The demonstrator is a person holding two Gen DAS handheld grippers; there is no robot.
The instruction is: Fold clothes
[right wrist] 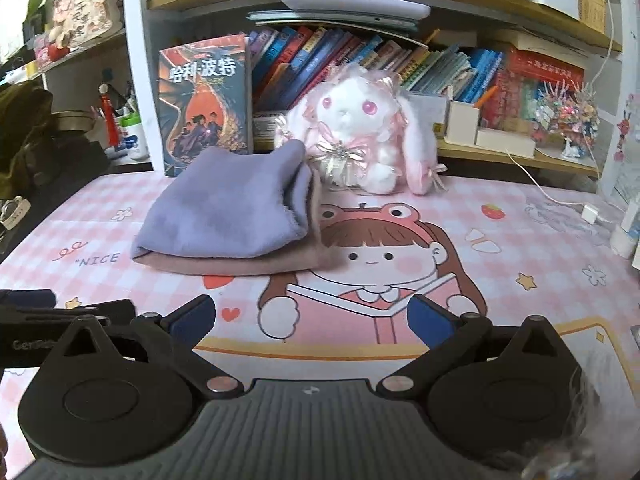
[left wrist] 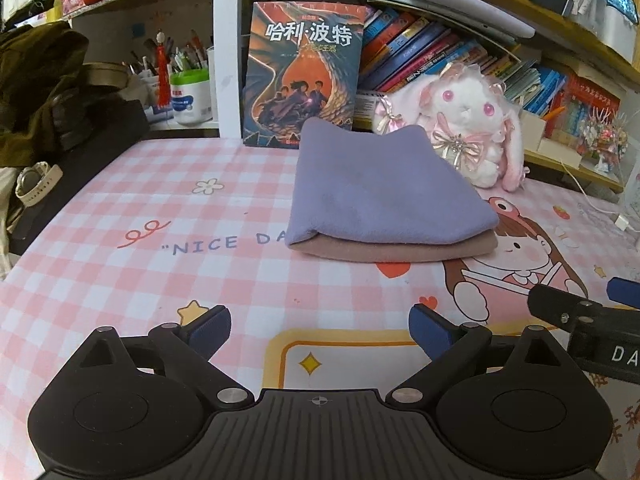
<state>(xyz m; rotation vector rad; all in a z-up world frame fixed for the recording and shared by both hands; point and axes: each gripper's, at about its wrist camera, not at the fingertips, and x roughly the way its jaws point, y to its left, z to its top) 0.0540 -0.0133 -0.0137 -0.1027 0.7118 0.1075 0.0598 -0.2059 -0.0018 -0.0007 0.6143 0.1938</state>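
Left of the bookshelf, a pen cup (left wrist: pixel 150 76) is holding pens beside a green-lidded jar (left wrist: pixel 191 98). Only the left wrist view is showing a watch (left wrist: pixel 34 182) at the desk's far left. The folded purple garment (left wrist: pixel 380 188) is lying on a folded pink one (left wrist: pixel 396 251) on the checked mat (left wrist: pixel 140 272). The left gripper (left wrist: pixel 320 330) and right gripper (right wrist: pixel 314 320) are both hovering wide open, touching nothing.

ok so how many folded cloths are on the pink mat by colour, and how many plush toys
folded lavender fleece cloth: 1, on top
folded dusty-pink fleece cloth: 1, underneath
white and pink plush bunny: 1, behind the stack
total: 3, on the pink checked mat
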